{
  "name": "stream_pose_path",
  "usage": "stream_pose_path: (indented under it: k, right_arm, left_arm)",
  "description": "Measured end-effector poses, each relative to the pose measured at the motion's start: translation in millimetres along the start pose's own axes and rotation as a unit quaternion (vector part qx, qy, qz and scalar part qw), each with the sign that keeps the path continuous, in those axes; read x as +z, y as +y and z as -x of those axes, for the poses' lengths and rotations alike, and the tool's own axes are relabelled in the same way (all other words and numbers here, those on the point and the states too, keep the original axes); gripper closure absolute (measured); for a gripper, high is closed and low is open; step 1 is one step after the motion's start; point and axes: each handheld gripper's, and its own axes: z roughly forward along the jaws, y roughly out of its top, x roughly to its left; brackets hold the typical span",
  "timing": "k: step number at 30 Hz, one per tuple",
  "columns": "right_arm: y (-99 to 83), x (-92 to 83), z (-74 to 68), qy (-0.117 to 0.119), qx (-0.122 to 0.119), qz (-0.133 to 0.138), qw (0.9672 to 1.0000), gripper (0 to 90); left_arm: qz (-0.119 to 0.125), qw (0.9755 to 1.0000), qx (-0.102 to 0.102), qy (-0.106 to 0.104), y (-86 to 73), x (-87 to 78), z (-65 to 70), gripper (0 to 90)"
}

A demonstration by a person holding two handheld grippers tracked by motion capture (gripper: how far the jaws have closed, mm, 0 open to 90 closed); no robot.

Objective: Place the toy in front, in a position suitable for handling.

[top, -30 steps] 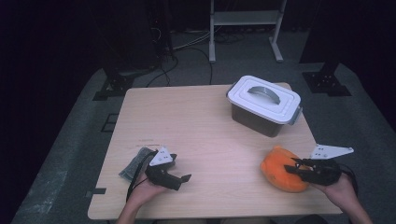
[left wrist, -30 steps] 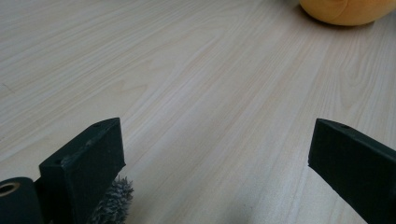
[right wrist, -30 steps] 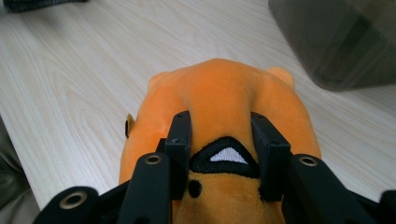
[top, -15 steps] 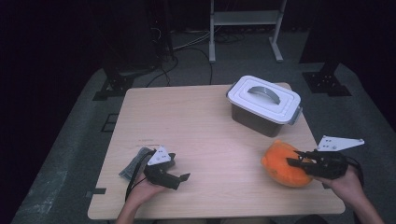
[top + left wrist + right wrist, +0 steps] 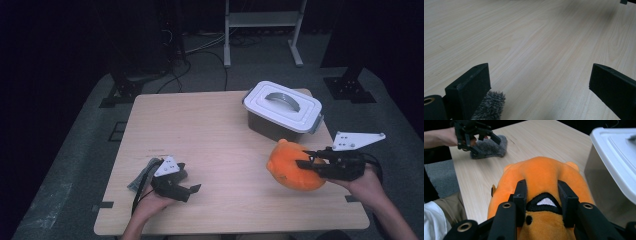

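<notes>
An orange plush toy (image 5: 289,170) hangs a little above the table's right front part, with my right gripper (image 5: 305,159) shut on it. In the right gripper view both jaws pinch a fold of the plush toy (image 5: 544,172) near its stitched black and white mouth. My left gripper (image 5: 187,179) rests at the table's front left, open. A grey fuzzy cloth (image 5: 142,174) lies right beside it. In the left gripper view my left gripper (image 5: 542,72) has its jaws wide apart over bare wood, and the cloth (image 5: 490,105) peeks out by one jaw.
A grey box with a white handled lid (image 5: 282,107) stands at the back right of the wooden table (image 5: 200,130), just behind the plush; the box (image 5: 614,157) is close on the plush's right in the right gripper view. Dark floor, cables and stands surround the table.
My right gripper has risen and carried the orange plush up off the table, slightly toward the box. The left gripper and the cloth have stayed put.
</notes>
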Motion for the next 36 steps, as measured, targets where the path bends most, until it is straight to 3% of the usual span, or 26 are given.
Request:
stream_pose_path:
  k: [20,36]
  right_arm:
    - [49.4,34.4,-19.9,0.056,-0.054,0.002,0.997,64.3]
    - [63.4,69.9,-27.9,0.097,-0.07,-0.005,0.9929,64.2]
  left_arm:
    - [0.009,0.9999,-0.004,0.009,-0.8,-10.3,-7.4,2.8]
    - [0.014,0.9997,-0.008,0.019,-2.2,-18.2,-14.3,2.8]
